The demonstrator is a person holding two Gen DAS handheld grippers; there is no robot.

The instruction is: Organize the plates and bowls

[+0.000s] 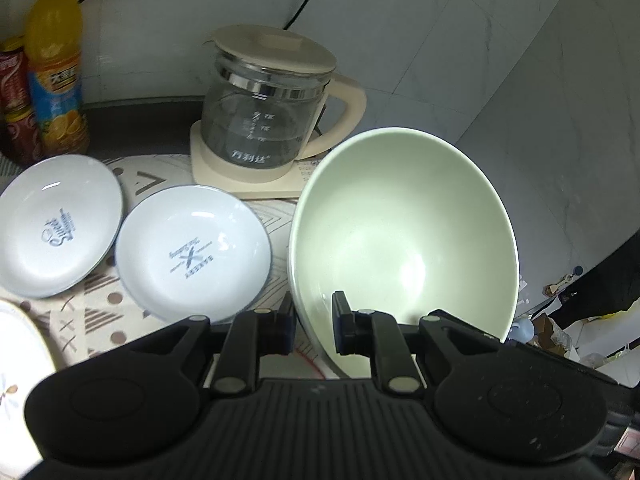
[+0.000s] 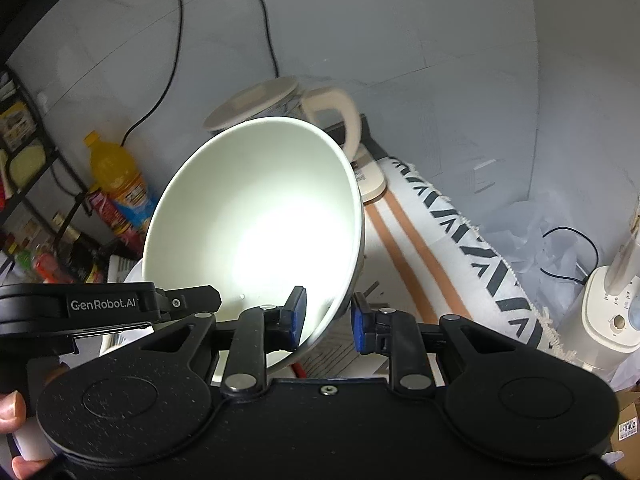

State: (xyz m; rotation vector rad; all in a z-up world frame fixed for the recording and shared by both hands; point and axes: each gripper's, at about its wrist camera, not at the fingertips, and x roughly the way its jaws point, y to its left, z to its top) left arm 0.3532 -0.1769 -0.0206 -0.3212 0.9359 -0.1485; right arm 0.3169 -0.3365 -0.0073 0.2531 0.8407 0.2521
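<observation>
A large pale green bowl (image 1: 400, 240) hangs tilted above the table, its opening turned toward both cameras. My left gripper (image 1: 314, 312) is shut on its lower left rim, one pad inside and one outside. In the right wrist view the same bowl (image 2: 256, 220) has my right gripper (image 2: 328, 316) shut on its lower right rim. The left gripper's black body (image 2: 80, 308) shows beside the bowl's left edge. Two white plates with blue print (image 1: 56, 224) (image 1: 192, 252) lie side by side on the patterned cloth (image 1: 100, 320). A third, flower-patterned plate (image 1: 20, 344) is cut off at the lower left.
A glass kettle with a cream lid and base (image 1: 264, 112) stands behind the bowl by the wall. An orange drink bottle (image 1: 52, 64) and a red bottle (image 1: 16, 100) stand at the back left. A cream appliance (image 2: 608, 312) stands beyond the table's right edge, and a shelf (image 2: 24, 160) at the left.
</observation>
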